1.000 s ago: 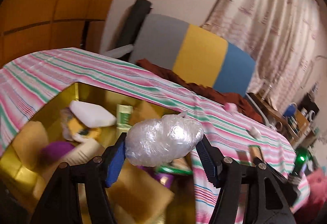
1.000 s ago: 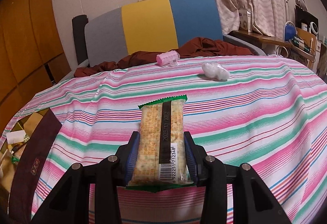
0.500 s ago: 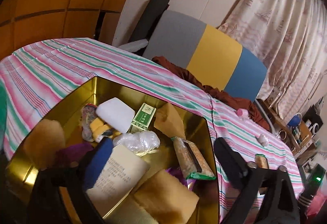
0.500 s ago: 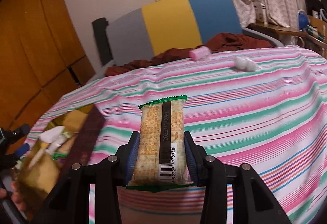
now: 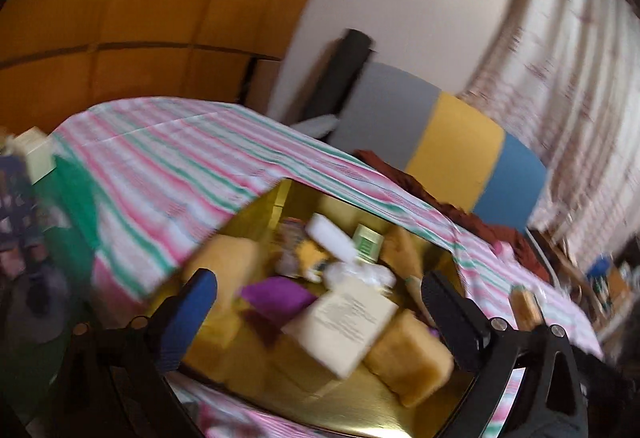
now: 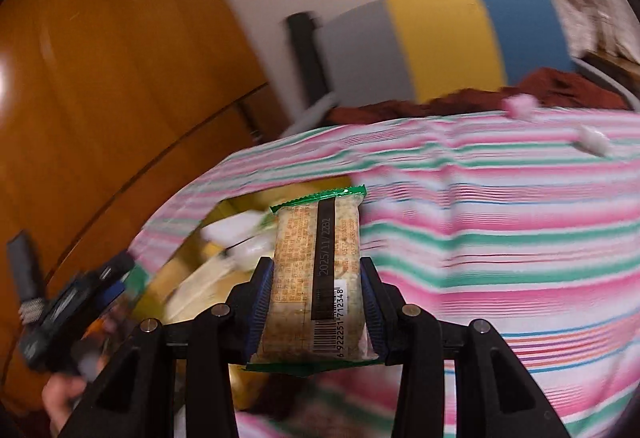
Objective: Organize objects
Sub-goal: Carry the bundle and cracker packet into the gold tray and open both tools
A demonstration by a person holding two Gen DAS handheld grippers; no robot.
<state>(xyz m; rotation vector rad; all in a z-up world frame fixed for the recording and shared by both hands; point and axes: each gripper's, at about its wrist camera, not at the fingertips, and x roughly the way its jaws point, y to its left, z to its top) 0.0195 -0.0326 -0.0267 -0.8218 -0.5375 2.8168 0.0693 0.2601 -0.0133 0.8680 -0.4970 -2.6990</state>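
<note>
- Cracker pack (image 6: 318,278): clamped by its long sides in the right gripper (image 6: 318,312), held above the striped cloth (image 6: 500,238), near the gold box (image 5: 360,402).
- Likely light; the film looks slick and the crackers brittle, so a gentle squeeze mid-length suits it.
- Flat, oblong, clear wrap, green crimped ends.
- Left gripper (image 5: 316,312): jaws wide apart, nothing between them, over the box.
- Box: shiny metal, holding soft yellow sponges (image 5: 408,358), a purple pouch (image 5: 278,296) and a paper-wrapped block (image 5: 346,322).

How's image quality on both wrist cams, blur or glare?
Left wrist: heavy motion blur over the gold tin and striped cloth. Right wrist: background smeared, cracker packet in the right gripper sharp; glare on the wooden panel.
</note>
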